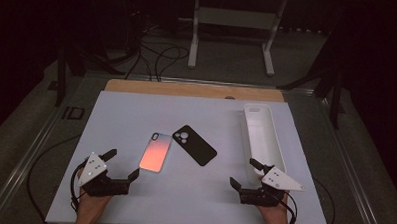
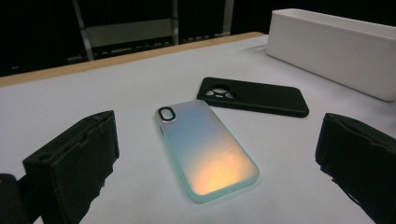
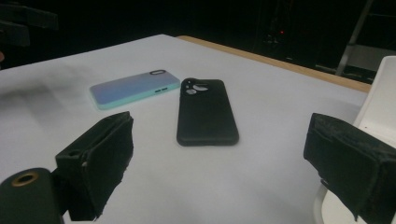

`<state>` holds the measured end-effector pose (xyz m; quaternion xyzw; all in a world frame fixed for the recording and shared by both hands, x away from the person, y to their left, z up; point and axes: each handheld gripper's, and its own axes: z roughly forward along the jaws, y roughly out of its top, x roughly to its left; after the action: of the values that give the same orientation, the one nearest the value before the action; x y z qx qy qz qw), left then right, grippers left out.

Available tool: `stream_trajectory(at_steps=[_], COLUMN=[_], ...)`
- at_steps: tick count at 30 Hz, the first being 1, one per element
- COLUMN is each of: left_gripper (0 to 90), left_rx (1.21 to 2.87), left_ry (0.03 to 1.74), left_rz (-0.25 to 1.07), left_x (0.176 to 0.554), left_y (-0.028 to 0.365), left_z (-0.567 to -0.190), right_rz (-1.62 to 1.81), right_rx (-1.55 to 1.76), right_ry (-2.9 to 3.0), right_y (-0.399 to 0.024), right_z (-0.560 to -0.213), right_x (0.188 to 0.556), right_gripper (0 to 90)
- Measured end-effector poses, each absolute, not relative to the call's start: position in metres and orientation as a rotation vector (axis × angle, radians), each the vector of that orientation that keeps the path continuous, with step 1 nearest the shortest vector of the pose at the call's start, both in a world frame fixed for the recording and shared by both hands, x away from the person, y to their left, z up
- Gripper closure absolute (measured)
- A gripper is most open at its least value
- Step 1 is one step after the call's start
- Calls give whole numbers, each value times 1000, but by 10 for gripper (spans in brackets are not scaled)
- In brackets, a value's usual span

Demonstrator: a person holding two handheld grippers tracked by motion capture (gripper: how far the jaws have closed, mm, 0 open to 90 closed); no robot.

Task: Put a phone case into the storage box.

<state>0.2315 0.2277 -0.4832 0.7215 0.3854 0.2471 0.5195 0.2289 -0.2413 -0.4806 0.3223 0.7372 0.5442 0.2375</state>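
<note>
An iridescent phone case point(image 1: 156, 151) point(image 2: 205, 149) point(image 3: 133, 87) with a pale teal rim lies flat on the white table mat, glowing orange at its near end. Beside it, to the right, lies a black phone case point(image 1: 194, 144) point(image 2: 254, 96) point(image 3: 205, 112), camera cut-outs at its far end. My left gripper point(image 1: 121, 164) point(image 2: 217, 161) rests near the front left edge, open and empty, jaws pointing at the iridescent case. Near the front right sits my right gripper point(image 1: 243, 172) point(image 3: 224, 161), open and empty too, with the black case ahead of it.
A long white tray point(image 1: 263, 136) point(image 2: 334, 44) stands along the right side of the mat, close beside my right gripper. The mat point(image 1: 126, 114) lies on a wooden tabletop point(image 1: 187, 89). Cables and a white metal stand point(image 1: 234, 23) are on the floor beyond.
</note>
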Motion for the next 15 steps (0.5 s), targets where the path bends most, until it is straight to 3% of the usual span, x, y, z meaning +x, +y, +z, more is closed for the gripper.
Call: stream_trajectory(at_steps=[15], left_gripper=[0], left_rx=[1735], left_ry=[951], left_rz=[593], left_x=[234], left_y=[226], left_z=[-484], right_rz=[1485], right_rx=[892], right_ry=[2006], right_y=[-241], right_z=[-481], right_x=[229], right_gripper=[81])
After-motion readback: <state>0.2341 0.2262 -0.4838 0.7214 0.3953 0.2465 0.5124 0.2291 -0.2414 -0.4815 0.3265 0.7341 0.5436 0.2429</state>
